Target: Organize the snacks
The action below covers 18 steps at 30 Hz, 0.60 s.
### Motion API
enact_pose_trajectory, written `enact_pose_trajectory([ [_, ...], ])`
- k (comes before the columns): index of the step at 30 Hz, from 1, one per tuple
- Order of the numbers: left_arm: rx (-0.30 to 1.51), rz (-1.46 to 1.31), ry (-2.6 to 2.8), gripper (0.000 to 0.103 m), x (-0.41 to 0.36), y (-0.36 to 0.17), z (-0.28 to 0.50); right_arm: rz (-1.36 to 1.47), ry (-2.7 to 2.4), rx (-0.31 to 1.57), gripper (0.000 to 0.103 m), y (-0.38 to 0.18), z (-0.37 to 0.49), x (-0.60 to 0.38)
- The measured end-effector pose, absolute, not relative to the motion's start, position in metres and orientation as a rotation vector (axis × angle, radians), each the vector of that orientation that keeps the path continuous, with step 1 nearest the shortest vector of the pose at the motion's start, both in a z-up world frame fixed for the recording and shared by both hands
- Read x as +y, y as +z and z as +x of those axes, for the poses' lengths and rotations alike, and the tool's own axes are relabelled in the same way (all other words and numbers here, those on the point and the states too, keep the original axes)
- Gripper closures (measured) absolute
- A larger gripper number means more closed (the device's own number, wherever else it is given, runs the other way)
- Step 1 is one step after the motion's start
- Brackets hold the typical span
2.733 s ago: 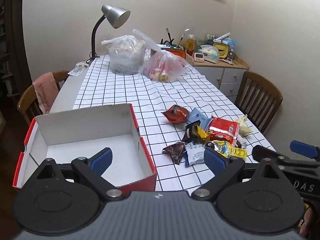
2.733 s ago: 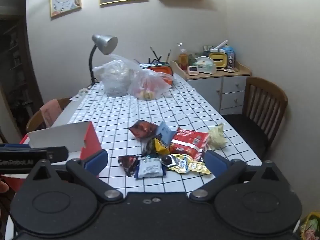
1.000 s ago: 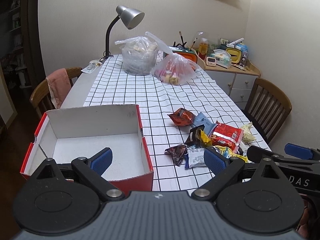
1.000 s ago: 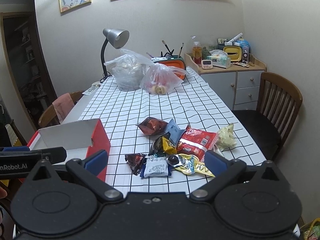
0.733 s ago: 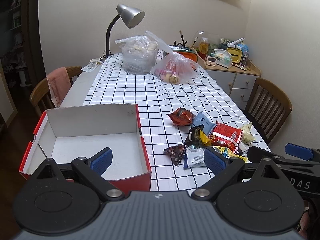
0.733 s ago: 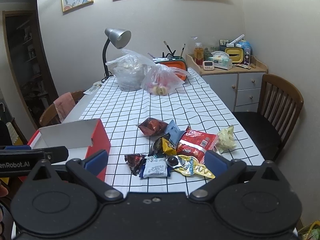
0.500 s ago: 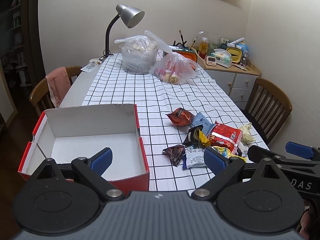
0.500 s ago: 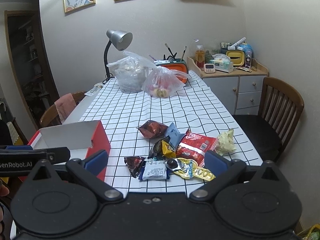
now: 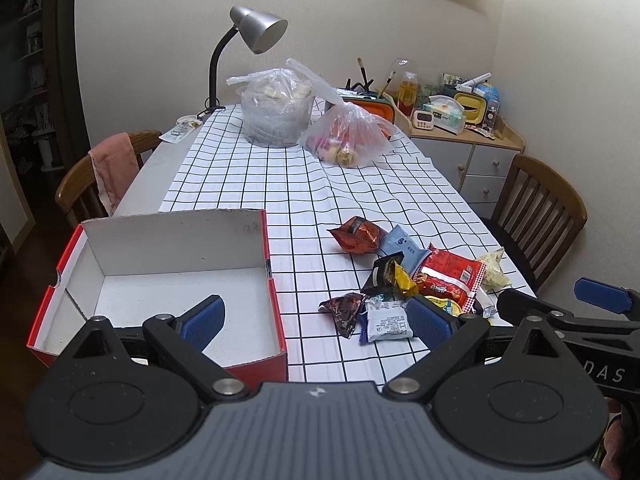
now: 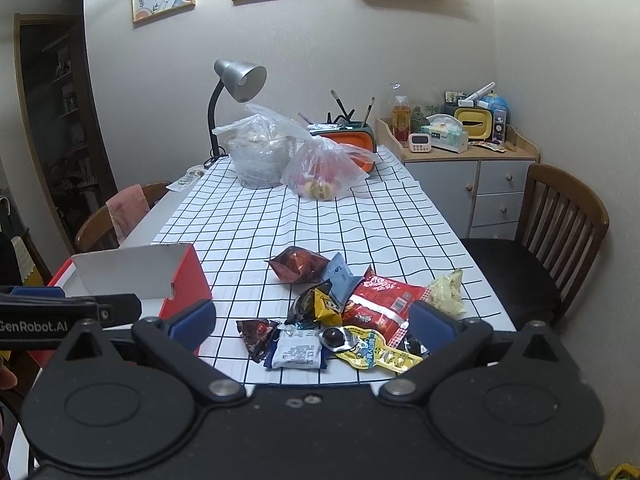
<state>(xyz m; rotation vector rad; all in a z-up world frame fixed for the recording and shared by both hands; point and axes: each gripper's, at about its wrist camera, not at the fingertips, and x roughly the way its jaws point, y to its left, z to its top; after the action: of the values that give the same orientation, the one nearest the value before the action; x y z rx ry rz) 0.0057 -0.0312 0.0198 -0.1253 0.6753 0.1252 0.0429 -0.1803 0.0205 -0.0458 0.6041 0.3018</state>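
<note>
Red box (image 9: 280,312), white inside; black-grid white tablecloth (image 9: 280,184).

We have drawn both grippers up and back from the checked table (image 10: 360,216): more wall now shows above the lamp (image 10: 239,76), the snack pile (image 10: 344,312) sits smaller, and the red box (image 9: 160,280) has slid left in the left gripper's (image 9: 318,320) view, jaws unchanged.
</note>
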Motion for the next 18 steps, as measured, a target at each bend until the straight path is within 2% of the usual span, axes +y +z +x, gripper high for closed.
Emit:
enact_pose_trajectory([
  [18, 0.763, -0.148, 0.137, 0.004, -0.054, -0.009, 0.052, -0.106, 0.384, 0.688, 0.002, -0.014, 0.096, -0.222],
])
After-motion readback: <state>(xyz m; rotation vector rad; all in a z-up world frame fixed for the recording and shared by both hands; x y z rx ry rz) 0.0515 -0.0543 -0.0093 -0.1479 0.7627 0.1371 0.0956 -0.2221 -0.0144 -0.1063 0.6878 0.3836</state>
